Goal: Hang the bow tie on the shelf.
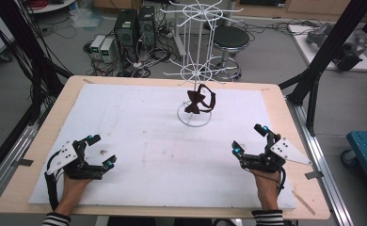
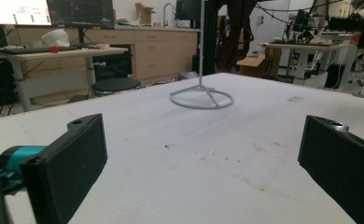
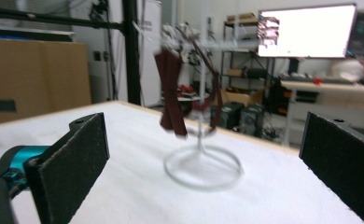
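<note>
A white wire rack (image 1: 196, 70) stands on a ring base (image 2: 201, 98) at the back middle of the white mat. A dark brown bow tie (image 1: 199, 100) hangs from one of its lower arms; the right gripper view shows the bow tie (image 3: 173, 88) dangling above the ring base (image 3: 203, 168), blurred. My left gripper (image 1: 101, 150) rests near the mat's front left, open, with nothing between its fingers. My right gripper (image 1: 250, 139) rests near the front right, also open and empty. Both are well away from the rack.
The white mat (image 1: 144, 141) covers a wooden table (image 1: 285, 108). Behind the table are a black stool (image 1: 230, 37), computer boxes (image 1: 134, 28) and cables on the floor. Black frame posts (image 1: 327, 52) stand at the right and left.
</note>
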Available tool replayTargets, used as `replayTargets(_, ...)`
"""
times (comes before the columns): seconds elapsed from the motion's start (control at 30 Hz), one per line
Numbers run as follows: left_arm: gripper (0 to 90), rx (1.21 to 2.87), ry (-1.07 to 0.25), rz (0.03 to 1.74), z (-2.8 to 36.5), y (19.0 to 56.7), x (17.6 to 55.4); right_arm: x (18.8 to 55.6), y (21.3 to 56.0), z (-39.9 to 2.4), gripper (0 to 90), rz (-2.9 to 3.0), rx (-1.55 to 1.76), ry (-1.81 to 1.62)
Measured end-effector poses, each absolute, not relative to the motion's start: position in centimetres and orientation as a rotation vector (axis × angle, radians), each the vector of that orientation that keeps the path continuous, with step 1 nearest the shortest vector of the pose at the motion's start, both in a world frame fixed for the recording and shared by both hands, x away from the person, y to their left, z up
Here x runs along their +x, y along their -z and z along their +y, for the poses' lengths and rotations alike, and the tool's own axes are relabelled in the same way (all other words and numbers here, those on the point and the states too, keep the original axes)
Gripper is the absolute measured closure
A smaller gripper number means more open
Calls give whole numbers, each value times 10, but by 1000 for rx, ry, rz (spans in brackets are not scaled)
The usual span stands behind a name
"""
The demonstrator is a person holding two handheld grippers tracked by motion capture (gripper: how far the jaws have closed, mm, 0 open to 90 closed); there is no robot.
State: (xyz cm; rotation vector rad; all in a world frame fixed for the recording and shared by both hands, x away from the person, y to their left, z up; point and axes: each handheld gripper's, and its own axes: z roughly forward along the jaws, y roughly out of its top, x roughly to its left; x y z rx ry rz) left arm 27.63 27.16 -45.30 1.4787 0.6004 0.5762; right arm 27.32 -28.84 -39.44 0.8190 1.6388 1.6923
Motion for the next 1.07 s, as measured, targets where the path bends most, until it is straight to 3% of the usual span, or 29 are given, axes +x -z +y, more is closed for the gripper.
replayTargets(0.13,17,1472,-586,596,272,453,275,269,418,-295,7,1616,871,-1659)
replayTargets(0.77,17,1446,-609,604,273,454,273,270,454,-287,7,1602,935,-1624)
replayTargets(1.07,17,1447,-615,601,273,454,273,270,454,-285,7,1604,911,-1598)
